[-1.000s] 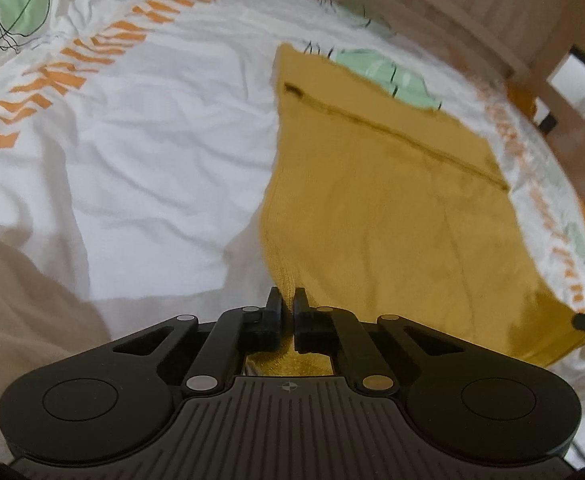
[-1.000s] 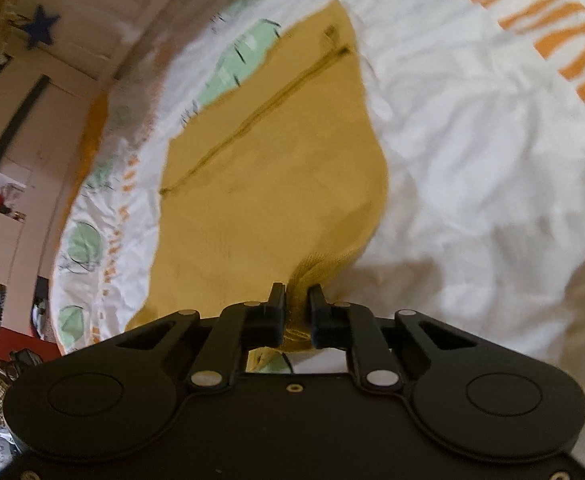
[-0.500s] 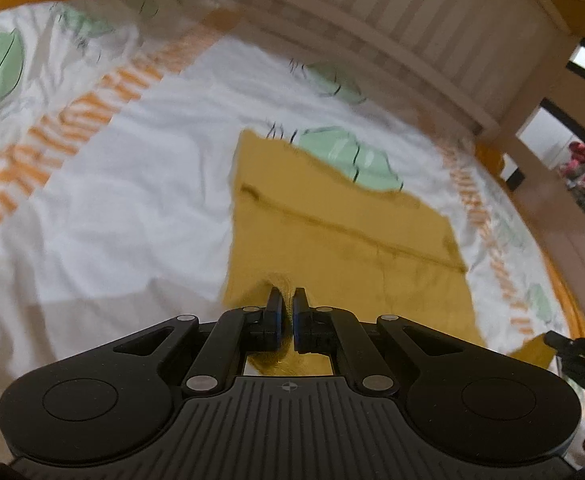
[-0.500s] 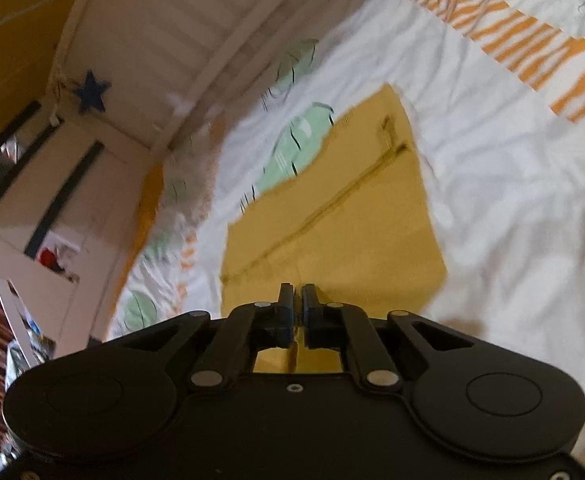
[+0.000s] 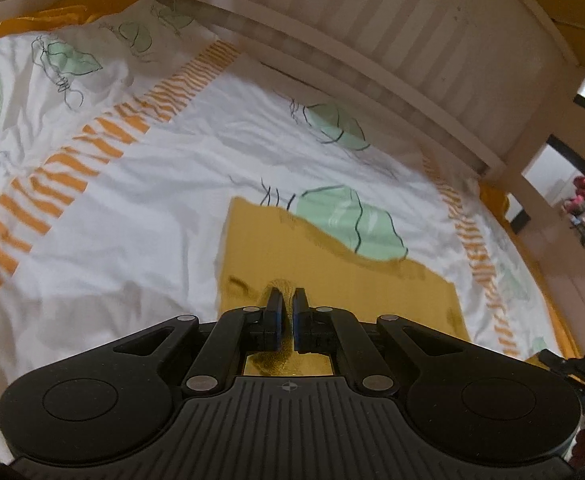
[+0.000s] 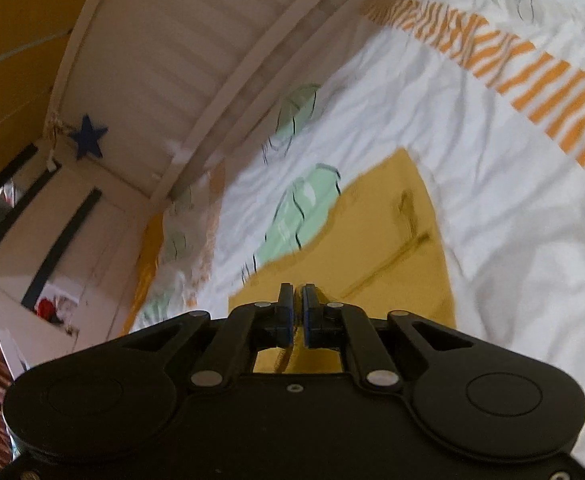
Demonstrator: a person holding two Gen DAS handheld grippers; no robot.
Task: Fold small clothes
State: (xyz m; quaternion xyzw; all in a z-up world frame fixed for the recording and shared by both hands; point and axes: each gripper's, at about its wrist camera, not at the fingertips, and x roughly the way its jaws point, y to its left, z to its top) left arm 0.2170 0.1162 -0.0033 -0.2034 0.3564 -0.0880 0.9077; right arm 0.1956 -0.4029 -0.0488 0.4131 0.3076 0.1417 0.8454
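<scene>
Two tools clench one mustard-yellow garment (image 5: 332, 280): our left tool (image 5: 287, 300) pinches its near edge, our right tool (image 6: 297, 298) likewise, while the far part lies flat on the leaf-patterned bedsheet (image 5: 132, 208).

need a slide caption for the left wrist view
Left gripper shut on a fold of mustard-yellow cloth over a leaf-print bedsheet.

A mustard-yellow garment (image 5: 332, 276) lies on a white bedsheet (image 5: 132, 208) printed with pale green leaves outlined in black and bands of orange stripes, beside cream slatted rails (image 6: 180, 60) bearing a dark blue star (image 6: 88, 137), near black claws.
</scene>
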